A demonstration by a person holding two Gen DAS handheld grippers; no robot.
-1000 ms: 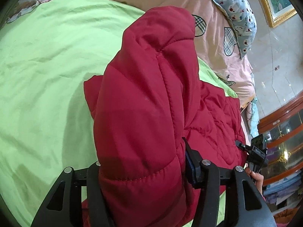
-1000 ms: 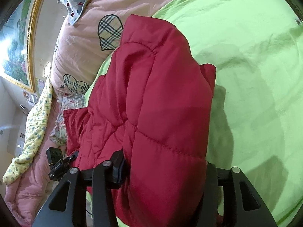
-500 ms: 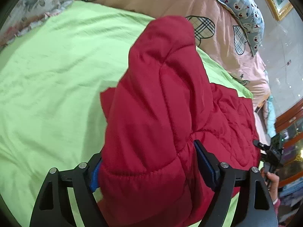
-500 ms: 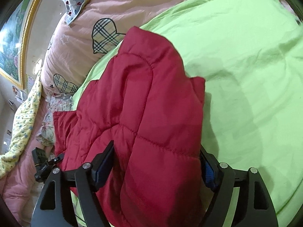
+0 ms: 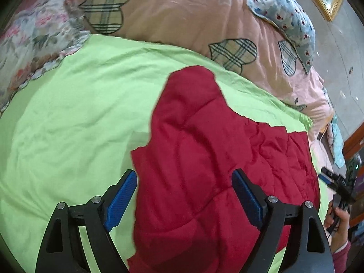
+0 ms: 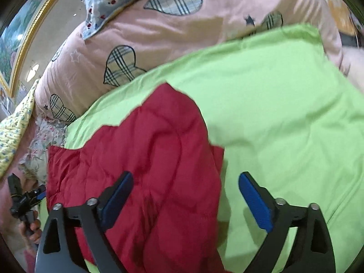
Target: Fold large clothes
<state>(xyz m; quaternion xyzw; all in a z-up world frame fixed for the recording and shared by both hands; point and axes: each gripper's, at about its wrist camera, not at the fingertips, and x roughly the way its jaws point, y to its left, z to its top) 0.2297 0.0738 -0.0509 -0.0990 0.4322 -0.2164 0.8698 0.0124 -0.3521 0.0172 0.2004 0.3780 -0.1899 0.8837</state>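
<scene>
We hover over the red jacket (image 5: pixel 204 159) on the green sheet (image 5: pixel 68 118), both grippers (image 5: pixel 184 195) (image 6: pixel 186 195) opening, nothing pinched; next, regrip the near edge evenly.

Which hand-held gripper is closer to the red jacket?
Left, narrowly. The red jacket fills the gap of the left hand-held gripper, jaws opening; the right hand-held gripper, also opening, straddles its edge, one finger over the green sheet.

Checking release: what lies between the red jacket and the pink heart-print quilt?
A strip of bare green sheet separates red jacket from quilt; both wrist views show it.
</scene>
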